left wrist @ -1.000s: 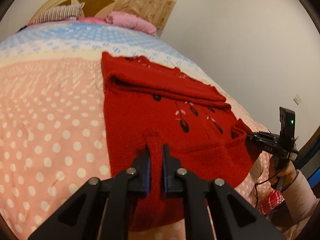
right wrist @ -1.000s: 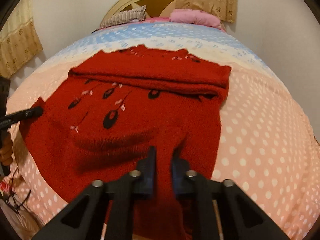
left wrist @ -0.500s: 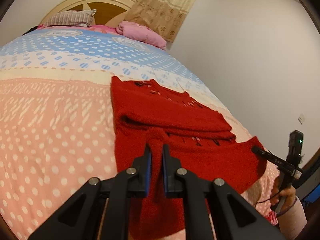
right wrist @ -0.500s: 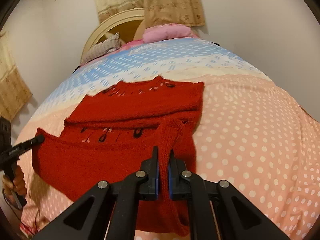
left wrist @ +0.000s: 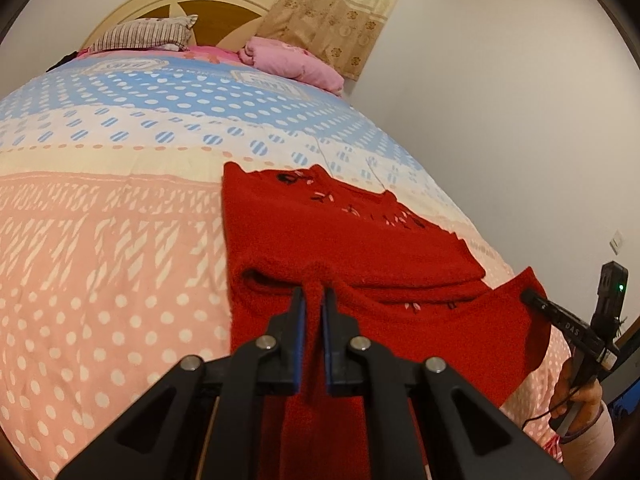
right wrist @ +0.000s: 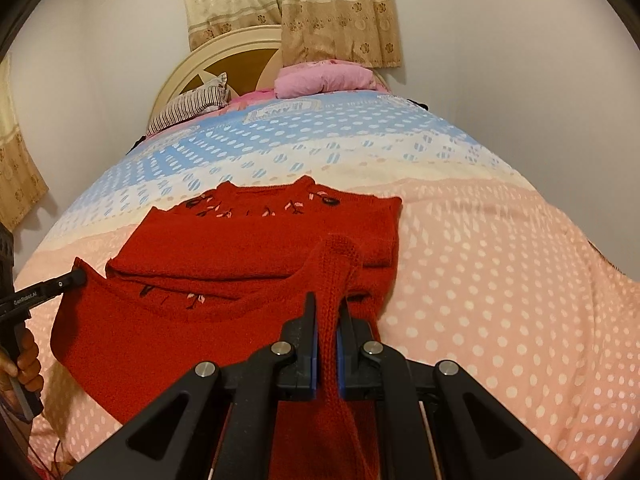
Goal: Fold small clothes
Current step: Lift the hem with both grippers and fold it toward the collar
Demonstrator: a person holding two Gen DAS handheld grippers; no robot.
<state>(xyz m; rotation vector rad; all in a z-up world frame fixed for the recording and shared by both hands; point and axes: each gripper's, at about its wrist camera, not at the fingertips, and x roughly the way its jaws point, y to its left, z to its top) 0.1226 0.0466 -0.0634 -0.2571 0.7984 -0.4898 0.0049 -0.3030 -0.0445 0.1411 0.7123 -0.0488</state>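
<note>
Pinching red sweater (left wrist: 360,240) hem, both jaws are clamped; only the right view shows a side curtain (right wrist: 16,168).

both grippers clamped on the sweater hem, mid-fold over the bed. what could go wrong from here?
1. Each grip is thin: the left gripper and right gripper each pinch only a narrow bunch of the red sweater. The knit could slip out during the carry.
2. The lifted hem sags between the grippers, so it may land creased or skewed on the folded sleeves.
3. The sweater lies near the edge of the bedspread; dragging could pull it off.
</note>
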